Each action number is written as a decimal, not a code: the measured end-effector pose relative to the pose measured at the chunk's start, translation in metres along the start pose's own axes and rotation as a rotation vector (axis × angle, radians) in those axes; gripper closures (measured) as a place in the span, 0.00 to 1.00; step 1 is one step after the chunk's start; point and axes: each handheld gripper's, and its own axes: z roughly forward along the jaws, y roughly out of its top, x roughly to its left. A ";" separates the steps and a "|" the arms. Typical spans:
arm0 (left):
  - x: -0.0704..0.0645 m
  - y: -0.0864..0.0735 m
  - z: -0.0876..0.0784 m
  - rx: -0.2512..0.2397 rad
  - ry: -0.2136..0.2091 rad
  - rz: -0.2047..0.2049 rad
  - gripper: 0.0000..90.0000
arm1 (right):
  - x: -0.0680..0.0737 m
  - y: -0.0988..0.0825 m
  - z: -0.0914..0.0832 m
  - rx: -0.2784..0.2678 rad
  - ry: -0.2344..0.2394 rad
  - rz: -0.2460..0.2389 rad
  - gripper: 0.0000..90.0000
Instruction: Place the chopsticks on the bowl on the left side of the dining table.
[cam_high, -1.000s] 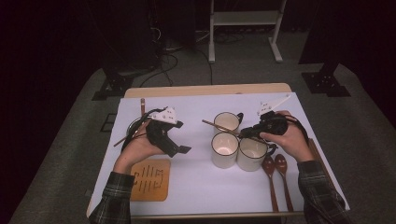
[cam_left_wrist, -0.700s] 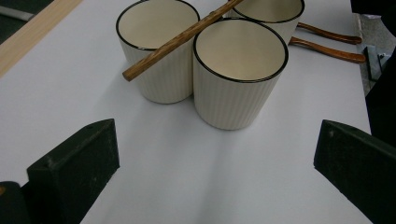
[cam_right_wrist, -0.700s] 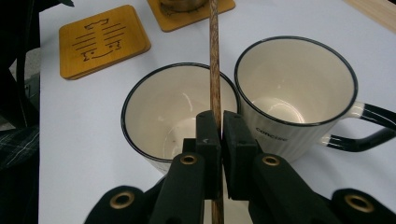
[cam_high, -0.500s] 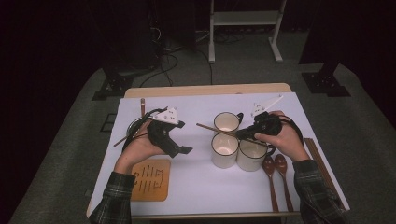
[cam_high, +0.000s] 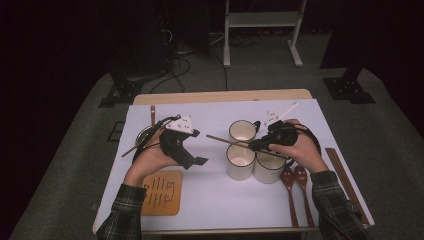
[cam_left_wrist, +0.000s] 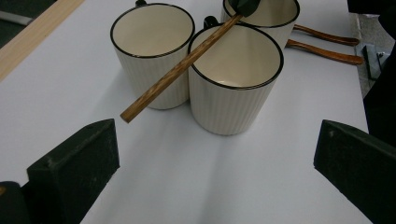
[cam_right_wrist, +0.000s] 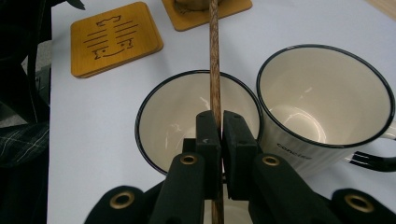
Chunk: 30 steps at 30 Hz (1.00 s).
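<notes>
The right tool (cam_right_wrist: 215, 140) is clamped on 1 wooden chopstick (cam_right_wrist: 214, 70), held over the middle mug (cam_right_wrist: 198, 121). It is not inside yet. The left tool (cam_left_wrist: 210, 154) waits near that mug, jaws apart.

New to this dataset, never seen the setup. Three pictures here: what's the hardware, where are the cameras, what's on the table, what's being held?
No robot: a person holds a two-jaw hand-held gripper in each hand. The high view looks down on the white table; the other two cameras ride on the grippers and look along their black jaws. On the table stand three cream mugs with black rims, with two brown wooden spoons and a square wooden coaster nearby. The right hand-held gripper is shut on a brown wooden chopstick, held over the mugs. The left hand-held gripper is open with nothing between its jaws.
</notes>
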 end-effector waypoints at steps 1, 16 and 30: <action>0.000 0.000 0.001 -0.001 -0.003 0.001 0.00 | 0.001 0.000 0.001 0.002 0.001 0.000 0.95; 0.001 0.012 0.007 0.015 -0.022 0.025 0.00 | 0.003 0.005 0.009 0.025 0.024 -0.014 0.95; -0.002 0.014 0.015 0.023 -0.033 0.045 0.00 | 0.012 0.014 0.019 0.044 0.049 -0.059 0.95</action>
